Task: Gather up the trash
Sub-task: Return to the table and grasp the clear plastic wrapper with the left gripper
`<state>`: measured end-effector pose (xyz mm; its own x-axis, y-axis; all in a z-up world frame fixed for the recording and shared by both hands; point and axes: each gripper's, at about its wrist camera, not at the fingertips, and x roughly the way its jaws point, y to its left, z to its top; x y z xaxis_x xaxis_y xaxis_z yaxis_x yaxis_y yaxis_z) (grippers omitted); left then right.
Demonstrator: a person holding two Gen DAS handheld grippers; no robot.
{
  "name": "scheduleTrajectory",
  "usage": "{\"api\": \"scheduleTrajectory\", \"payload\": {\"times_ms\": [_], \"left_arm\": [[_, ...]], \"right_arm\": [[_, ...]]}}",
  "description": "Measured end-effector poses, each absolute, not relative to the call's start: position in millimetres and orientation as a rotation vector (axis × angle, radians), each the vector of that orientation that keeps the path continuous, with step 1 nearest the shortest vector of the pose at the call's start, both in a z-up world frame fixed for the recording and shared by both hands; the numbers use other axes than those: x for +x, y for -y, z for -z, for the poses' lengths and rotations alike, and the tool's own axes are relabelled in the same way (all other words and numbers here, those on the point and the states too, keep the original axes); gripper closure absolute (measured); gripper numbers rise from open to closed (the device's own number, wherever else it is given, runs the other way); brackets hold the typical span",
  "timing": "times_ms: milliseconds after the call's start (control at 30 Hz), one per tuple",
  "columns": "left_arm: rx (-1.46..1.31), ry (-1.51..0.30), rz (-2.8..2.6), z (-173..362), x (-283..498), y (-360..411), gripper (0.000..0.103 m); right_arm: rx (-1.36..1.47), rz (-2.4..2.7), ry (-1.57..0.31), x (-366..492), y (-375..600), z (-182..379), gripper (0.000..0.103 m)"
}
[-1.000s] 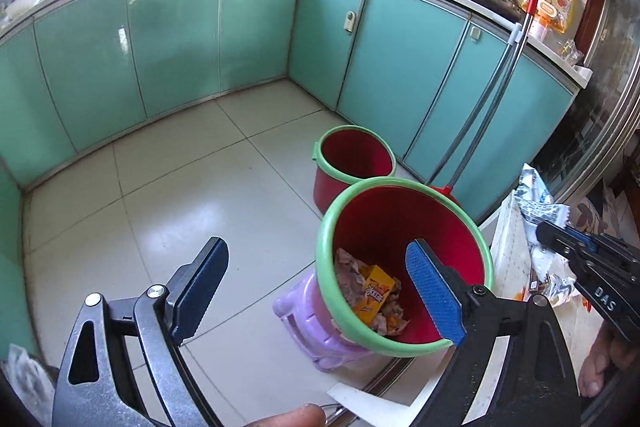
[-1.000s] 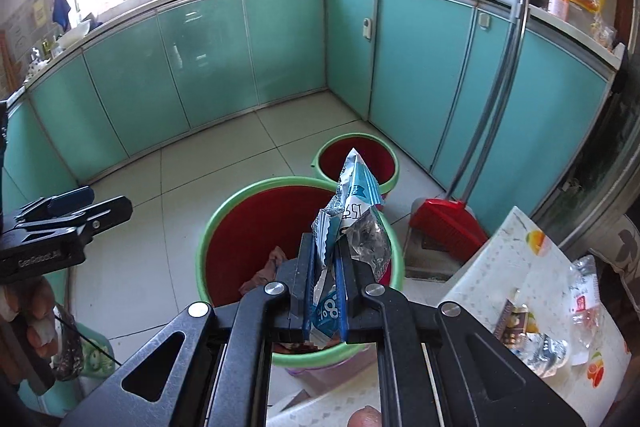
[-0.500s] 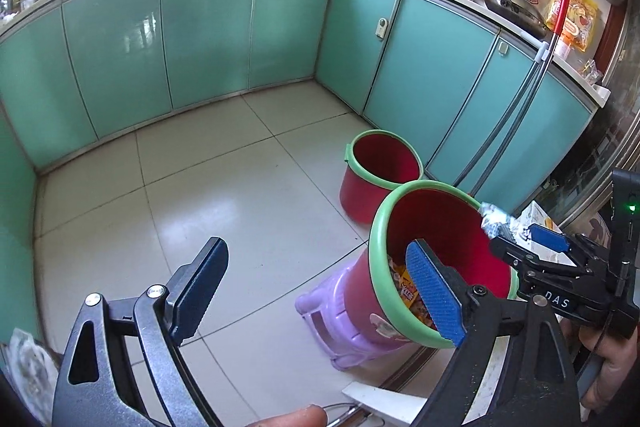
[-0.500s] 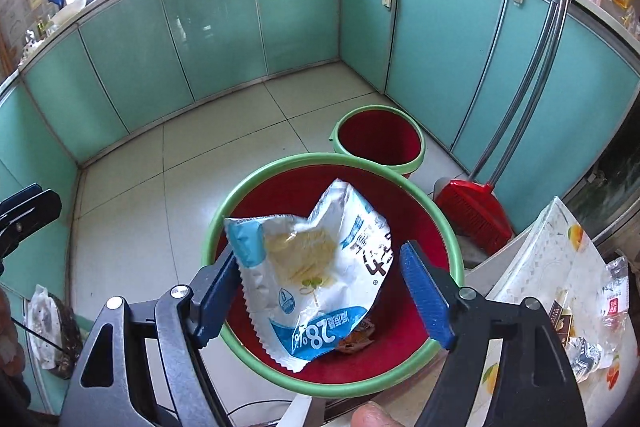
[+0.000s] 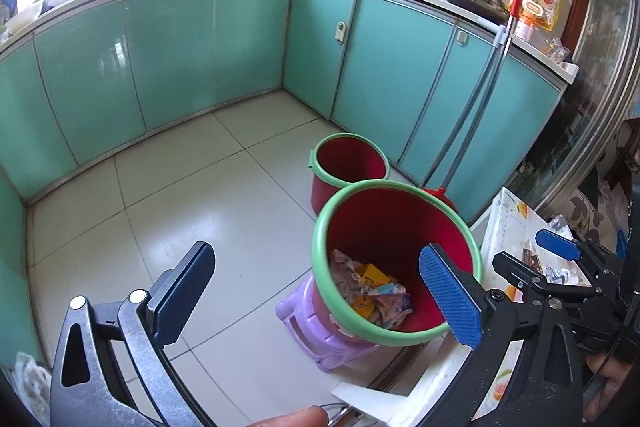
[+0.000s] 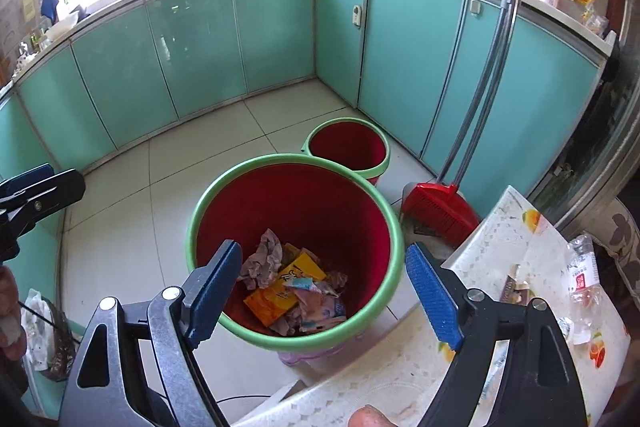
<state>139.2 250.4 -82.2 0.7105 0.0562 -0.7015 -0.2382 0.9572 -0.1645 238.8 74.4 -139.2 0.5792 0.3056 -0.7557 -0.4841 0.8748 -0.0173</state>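
A red bucket with a green rim stands on a purple stool beside the table. Crumpled wrappers and a yellow packet lie in its bottom. My right gripper hovers over the bucket's near rim, its jaws still opening with nothing between them. My left gripper is left of the bucket, its jaws opening too and empty. More trash lies on the white patterned table: a clear plastic bottle and a brown wrapper. In the left wrist view the right gripper shows over the table edge.
A second, smaller red bucket stands on the tiled floor behind the first. A red broom and dustpan lean against the teal cabinets. A bag of rubbish hangs at the lower left.
The right gripper opened and let go of the white snack bag, which dropped into the bucket. Both grippers swung toward the bucket, then back a little.
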Motion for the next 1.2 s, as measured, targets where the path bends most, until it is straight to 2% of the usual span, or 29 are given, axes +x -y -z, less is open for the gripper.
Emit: {"api": "scheduleTrajectory", "payload": {"times_ms": [400,467,567,933,1200], "left_arm": [[-0.122,-0.792,0.122,75.8,155.0,-106.5,0.0],[-0.121,-0.816,0.16,79.1,159.7,-82.7,0.0],[-0.084,-0.844,0.211,86.3,164.1,-42.7,0.0],[0.066,-1.003,0.332,154.9,186.2,86.3,0.0],[0.137,-1.092,0.293,202.1,213.6,111.2,0.0]], "right_arm": [[-0.167,-0.191,-0.82,163.7,116.3,123.7,0.018],[-0.143,-0.129,-0.828,153.8,154.4,124.3,0.007],[-0.115,-0.053,-0.838,141.6,208.2,126.1,0.005],[-0.058,0.111,-0.87,107.8,335.5,129.5,0.001],[-0.03,0.157,-0.875,97.0,363.3,126.9,0.001]]}}
